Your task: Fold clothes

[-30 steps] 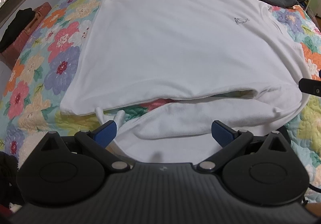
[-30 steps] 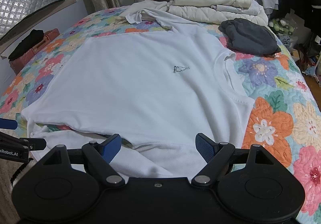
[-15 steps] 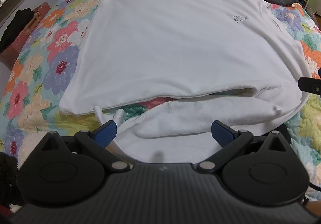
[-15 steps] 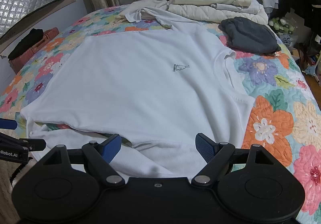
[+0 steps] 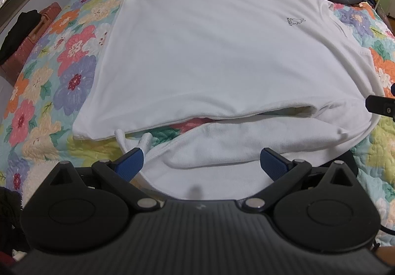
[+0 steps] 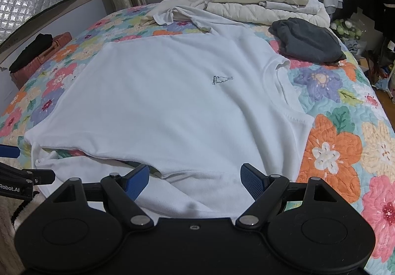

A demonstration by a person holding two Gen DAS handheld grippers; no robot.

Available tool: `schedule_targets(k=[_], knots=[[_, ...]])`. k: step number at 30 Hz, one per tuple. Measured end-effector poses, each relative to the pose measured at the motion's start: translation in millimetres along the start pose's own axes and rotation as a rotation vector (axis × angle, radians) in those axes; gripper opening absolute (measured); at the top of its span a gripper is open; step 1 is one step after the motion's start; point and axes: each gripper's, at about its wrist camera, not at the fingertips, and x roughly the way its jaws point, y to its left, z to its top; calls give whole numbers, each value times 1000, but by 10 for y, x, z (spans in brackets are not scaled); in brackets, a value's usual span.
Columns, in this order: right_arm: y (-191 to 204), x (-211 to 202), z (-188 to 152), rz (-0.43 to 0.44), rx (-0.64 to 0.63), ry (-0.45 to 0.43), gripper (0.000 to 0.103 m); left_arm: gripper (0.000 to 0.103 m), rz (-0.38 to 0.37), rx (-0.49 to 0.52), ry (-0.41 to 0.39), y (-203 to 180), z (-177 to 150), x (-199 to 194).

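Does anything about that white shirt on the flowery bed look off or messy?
Yes. The white sweatshirt lies mostly flat, but its near edge gapes open, showing the floral quilt underneath, and a loose flap bunches toward the left claw.

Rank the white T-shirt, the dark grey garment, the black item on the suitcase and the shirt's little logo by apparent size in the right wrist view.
1. White T-shirt
2. Dark grey garment
3. Black item, though it lies farther off
4. Logo

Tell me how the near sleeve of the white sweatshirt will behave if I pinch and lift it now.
The near sleeve will probably hang limp: it already lies in soft rolls. It looks thick and fleecy, so likely some weight and good grip for the open left gripper. Lifting may drag the sweatshirt across the floral quilt, since they're joined.
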Motion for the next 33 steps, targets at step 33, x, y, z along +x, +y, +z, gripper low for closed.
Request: schedule_targets(k=[33], knots=[[12,268,-33,218,-54,-93,85,99,-68,-92,-29,477,-20,282]])
